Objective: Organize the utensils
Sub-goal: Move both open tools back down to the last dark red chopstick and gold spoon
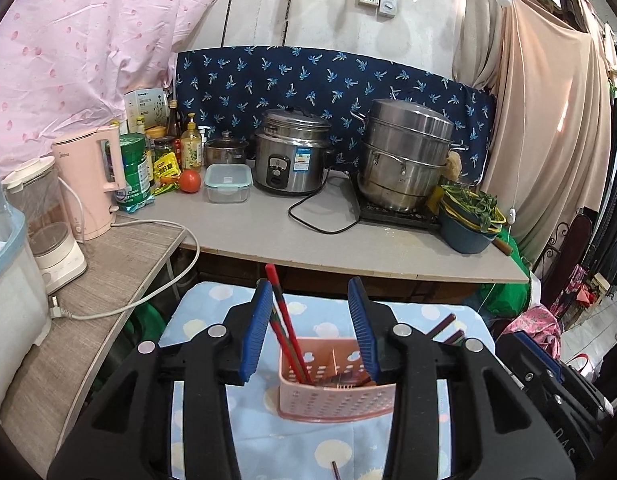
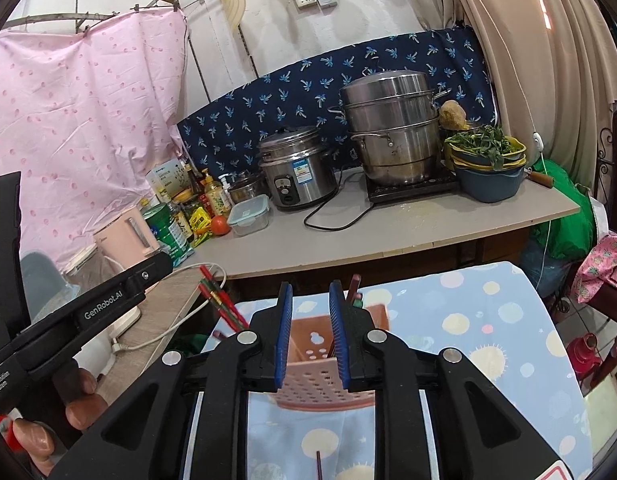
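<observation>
The left gripper [image 1: 310,328] hangs over a pink perforated utensil basket [image 1: 336,396], its jaws spread wide with nothing pinched between them; the red chopsticks [image 1: 286,332] stand tilted in the left end of the basket, their upper ends passing just beside the left blue pad, though contact there cannot be told; the basket sits on a light blue cloth [image 1: 268,440] printed with pale dots; one dark chopstick [image 1: 335,470] lies loose on the cloth nearer the camera, and more dark sticks [image 1: 444,328] lie beyond the basket to the right. The right gripper [image 2: 310,336] is over the same basket [image 2: 320,388], jaws partly apart with a narrow gap; dark chopsticks [image 2: 354,290] rise just behind its right pad, and whether anything is pinched cannot be told. In the right wrist view the left gripper's black body shows at the left edge, held by the person's left hand [image 2: 68,408], with red chopsticks [image 2: 220,304] leaning out beside it. Behind, a grey worktop [image 1: 348,248] carries a rice cooker [image 1: 292,156], a steel steamer pot [image 1: 404,152], a clear lidded box [image 1: 227,182], a tomato [image 1: 189,181], a pink kettle [image 1: 92,180] and a blue bowl of greens [image 1: 468,220].
</observation>
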### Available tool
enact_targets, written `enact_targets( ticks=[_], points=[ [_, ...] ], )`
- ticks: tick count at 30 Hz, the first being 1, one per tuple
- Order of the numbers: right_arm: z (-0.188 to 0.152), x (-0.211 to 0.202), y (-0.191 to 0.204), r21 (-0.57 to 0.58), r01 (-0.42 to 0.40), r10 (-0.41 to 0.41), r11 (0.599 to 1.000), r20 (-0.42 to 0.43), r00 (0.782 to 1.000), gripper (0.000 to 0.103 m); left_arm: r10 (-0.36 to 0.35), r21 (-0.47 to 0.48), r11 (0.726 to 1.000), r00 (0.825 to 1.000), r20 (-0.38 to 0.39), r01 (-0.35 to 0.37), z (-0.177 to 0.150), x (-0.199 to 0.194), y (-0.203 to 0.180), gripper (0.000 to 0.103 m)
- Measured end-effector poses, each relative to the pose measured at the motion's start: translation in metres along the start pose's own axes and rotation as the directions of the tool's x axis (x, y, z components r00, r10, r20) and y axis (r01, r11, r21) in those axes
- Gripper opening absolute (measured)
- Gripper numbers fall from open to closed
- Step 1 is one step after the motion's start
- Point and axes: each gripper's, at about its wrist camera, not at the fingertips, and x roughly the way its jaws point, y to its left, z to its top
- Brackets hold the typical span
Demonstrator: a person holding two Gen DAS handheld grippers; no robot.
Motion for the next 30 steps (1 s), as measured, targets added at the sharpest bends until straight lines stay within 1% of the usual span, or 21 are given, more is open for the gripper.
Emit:
enact_targets(
  ticks=[6,11,20,26,30],
  points=[
    [-0.023,-0.021,0.005,-0.011,-0.016,0.015,1.000,-0.022,1.000,0.021,0.021,0.033,0.999,1.000,-0.022,-0.020,-0.019,-0.018,-0.005,0.038],
    [-0.043,-0.033,0.008,-0.018,-0.023,0.023,1.000,-0.048,0.999,0.021,0.022,0.054,0.998,0.999,-0.049,-0.019,-0.040,-0.031,-0.010,0.038],
    [-0.074,-0.047,0.008,-0.006,-0.032,0.031,0.999,-0.096,0.995,0.021,0.022,0.052,0.999,0.993,-0.114,-0.016,-0.073,-0.040,-0.010,0.038],
    [-0.105,-0.053,0.002,-0.027,-0.006,0.002,1.000,-0.146,0.989,0.021,0.033,0.063,0.998,0.987,-0.157,-0.023,-0.102,-0.044,-0.006,0.039],
    [-0.132,-0.053,-0.006,-0.039,0.013,-0.020,0.999,-0.204,0.979,0.021,0.031,0.056,0.998,0.979,-0.203,-0.020,-0.124,-0.044,-0.001,0.039]
  ],
)
